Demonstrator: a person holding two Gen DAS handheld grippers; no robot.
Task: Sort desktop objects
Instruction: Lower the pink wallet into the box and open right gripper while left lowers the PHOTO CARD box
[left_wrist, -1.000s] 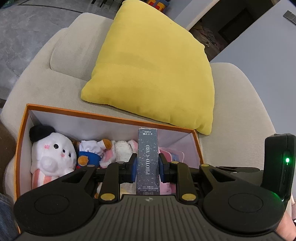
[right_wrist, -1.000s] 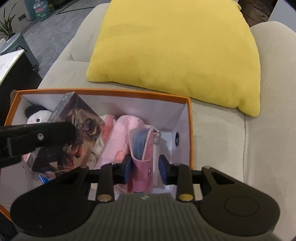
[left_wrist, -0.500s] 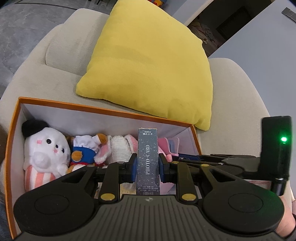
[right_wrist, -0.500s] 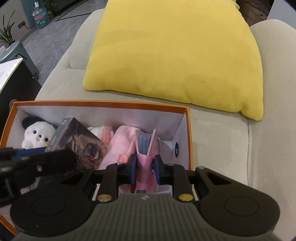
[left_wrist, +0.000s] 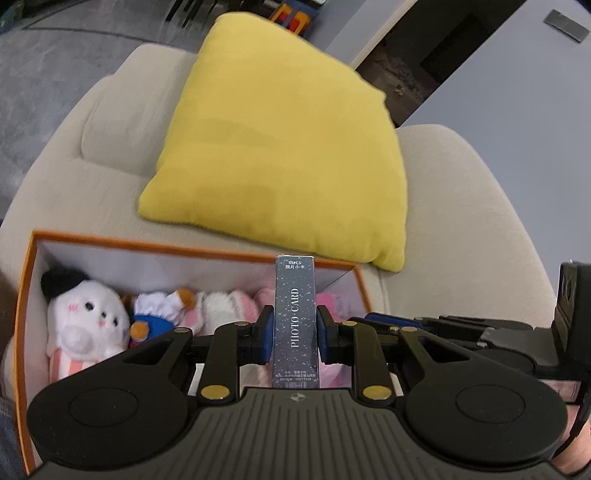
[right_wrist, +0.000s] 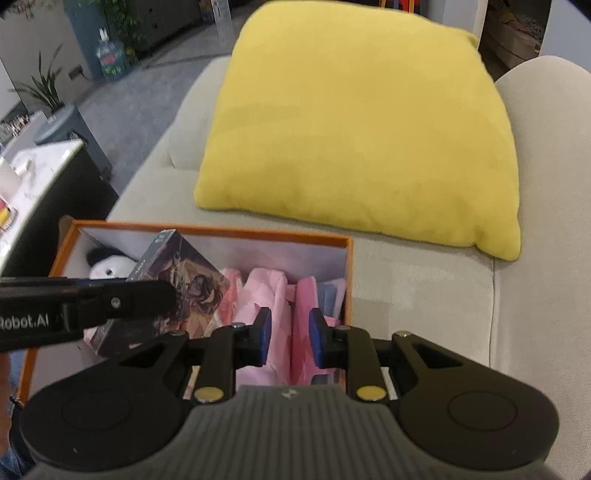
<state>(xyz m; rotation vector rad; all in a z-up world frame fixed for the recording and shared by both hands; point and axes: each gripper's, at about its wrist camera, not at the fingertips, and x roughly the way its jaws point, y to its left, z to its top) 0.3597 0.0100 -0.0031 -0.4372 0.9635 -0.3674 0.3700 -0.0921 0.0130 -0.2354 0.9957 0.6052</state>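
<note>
My left gripper (left_wrist: 295, 334) is shut on a dark, speckled photo card box (left_wrist: 295, 325), held upright over the orange storage box (left_wrist: 192, 254). The card box also shows in the right wrist view (right_wrist: 184, 280), above the orange box (right_wrist: 207, 230). My right gripper (right_wrist: 290, 338) is open and empty above the box's right end. A pink pouch (right_wrist: 308, 306) lies below it inside the box, apart from the fingers. A white plush (left_wrist: 86, 317), a blue-clad plush (left_wrist: 155, 314) and pink soft items (right_wrist: 262, 295) lie in the box.
The orange box sits on a beige sofa seat (right_wrist: 424, 295). A big yellow cushion (left_wrist: 280, 147) leans behind it, also in the right wrist view (right_wrist: 362, 129). A dark side table (right_wrist: 55, 192) stands left of the sofa.
My right gripper has opened and let go of the pink pouch, which now rests in the box, and has risen. My left gripper still holds the card box and has lifted slightly.
</note>
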